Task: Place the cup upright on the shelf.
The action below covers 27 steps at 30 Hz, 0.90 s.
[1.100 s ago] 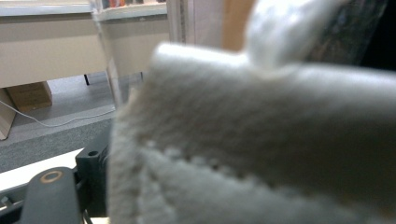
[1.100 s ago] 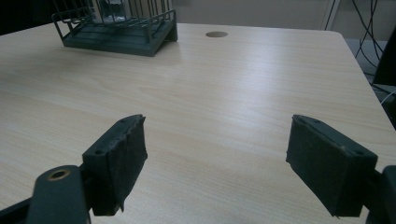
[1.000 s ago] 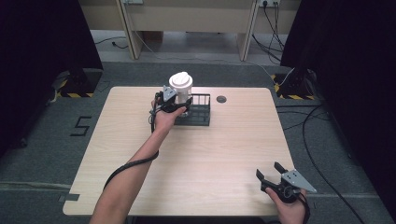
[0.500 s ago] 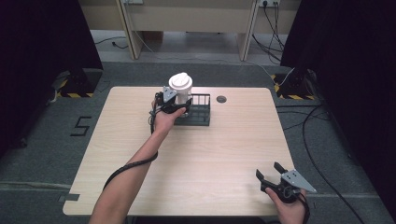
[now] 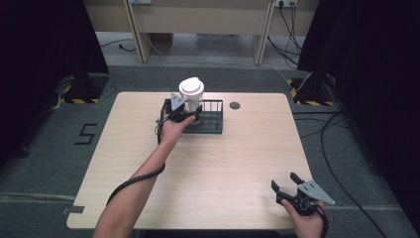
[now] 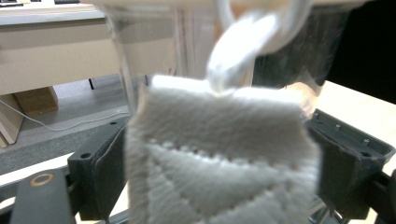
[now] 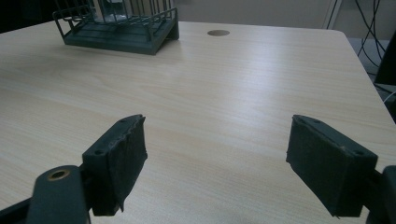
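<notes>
The left gripper (image 5: 190, 115) is at the far side of the bench (image 5: 148, 158), at the left end of the black wire rack (image 5: 210, 119). Its jaws are closed against a grey padded sleeve (image 6: 219, 163) wrapped around a clear cup (image 6: 154, 46) with a white lid (image 5: 191, 88). The cup stands upright at the rack's left end; whether its base rests on the rack floor cannot be confirmed from the high view. In the left gripper view the sleeve spans the full gap between the jaws.

The right gripper (image 5: 286, 182) is at the near right corner of the bench, well apart from the rack. Its jaws are spread wide and hold nothing.
</notes>
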Tool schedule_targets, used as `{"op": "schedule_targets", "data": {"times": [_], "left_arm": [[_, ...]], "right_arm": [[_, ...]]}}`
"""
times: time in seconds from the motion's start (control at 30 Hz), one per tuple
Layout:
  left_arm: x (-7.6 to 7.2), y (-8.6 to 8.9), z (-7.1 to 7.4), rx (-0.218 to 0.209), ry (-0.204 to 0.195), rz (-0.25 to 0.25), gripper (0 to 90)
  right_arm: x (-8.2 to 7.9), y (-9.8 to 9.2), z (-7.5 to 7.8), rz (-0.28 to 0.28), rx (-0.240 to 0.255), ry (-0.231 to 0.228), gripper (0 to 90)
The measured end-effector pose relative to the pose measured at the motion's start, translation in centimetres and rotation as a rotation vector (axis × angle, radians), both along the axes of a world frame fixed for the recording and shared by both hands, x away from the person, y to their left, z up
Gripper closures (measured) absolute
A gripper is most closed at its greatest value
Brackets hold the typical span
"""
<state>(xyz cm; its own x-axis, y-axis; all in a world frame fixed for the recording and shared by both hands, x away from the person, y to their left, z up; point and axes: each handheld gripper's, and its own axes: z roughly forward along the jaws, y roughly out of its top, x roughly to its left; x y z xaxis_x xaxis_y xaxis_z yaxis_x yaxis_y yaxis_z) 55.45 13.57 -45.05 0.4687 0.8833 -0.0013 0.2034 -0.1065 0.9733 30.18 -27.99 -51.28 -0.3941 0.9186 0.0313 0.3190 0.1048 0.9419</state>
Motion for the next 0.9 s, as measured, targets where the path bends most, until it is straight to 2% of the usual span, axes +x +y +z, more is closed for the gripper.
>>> {"op": "schedule_targets", "data": {"times": [0.37,0.9], "left_arm": [[-1.3,1.1,0.8,-0.005,-0.021,-0.007,14.6],[-3.7,2.2,1.8,-0.006,-0.040,-0.056,15.0]], "right_arm": [[0.0,0.0,0.0,-0.001,0.002,0.000,20.3],[0.0,0.0,0.0,-0.002,0.002,0.000,20.3]]}}
